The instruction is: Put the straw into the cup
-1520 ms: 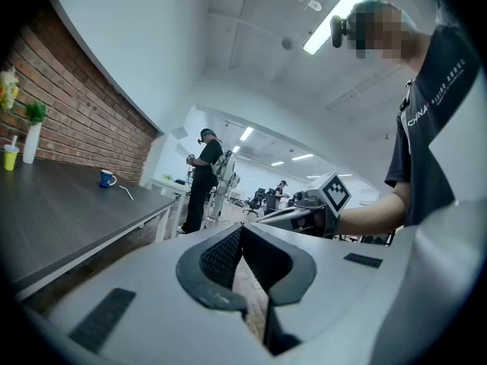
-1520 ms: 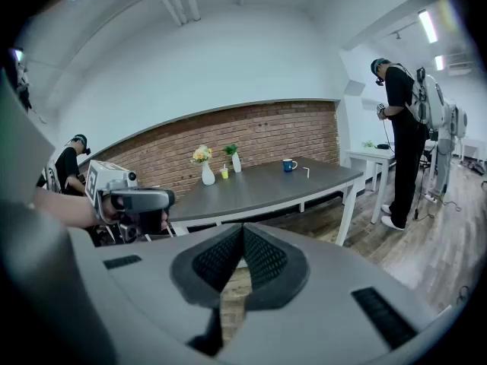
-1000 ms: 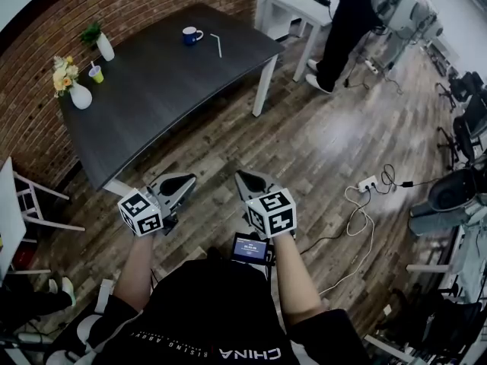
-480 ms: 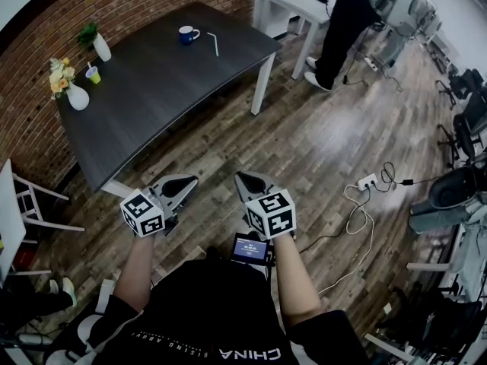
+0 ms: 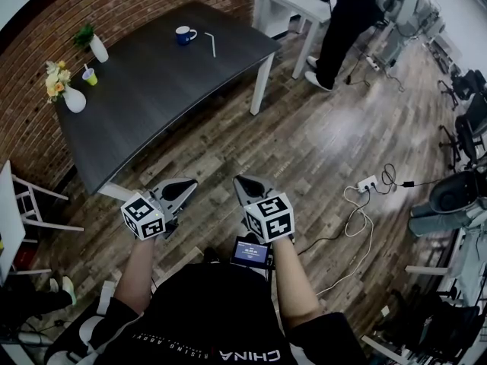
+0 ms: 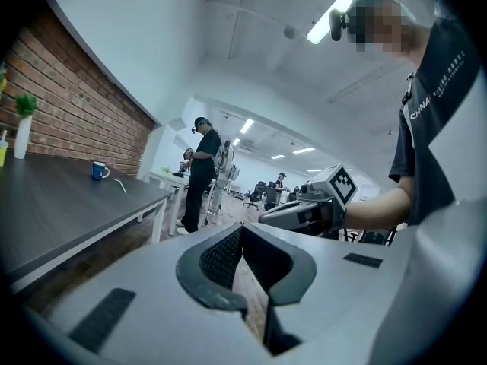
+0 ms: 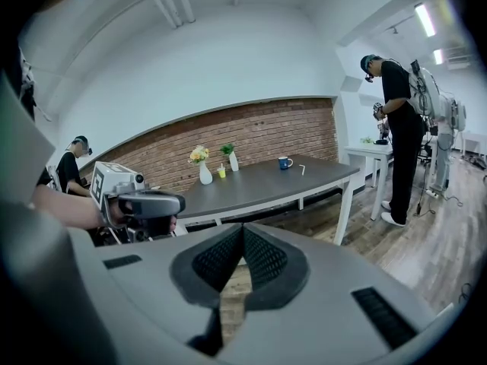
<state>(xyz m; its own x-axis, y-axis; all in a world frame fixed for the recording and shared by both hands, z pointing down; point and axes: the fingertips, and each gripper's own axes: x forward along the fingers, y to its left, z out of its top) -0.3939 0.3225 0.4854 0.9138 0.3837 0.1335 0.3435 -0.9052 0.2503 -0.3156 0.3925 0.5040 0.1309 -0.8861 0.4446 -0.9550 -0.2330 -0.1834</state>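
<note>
Left tongs: grey two-jaw gripper, jaws closed tip to tip on nothing, held low over the wooden floor.
Right tongs: matching grey gripper, just beside the left, jaws likewise together and empty.
Table: dark grey rectangular tabletop on white legs, ahead and left of both tongs.
Straw: short white straw lying flat near the table's far end, well apart from the tongs; long axis runs roughly away from them, far end tipped slightly left.
Cup: blue mug with white inside, upright, near the straw's left, not touching.

White straw lies flat near blue cup.
</note>
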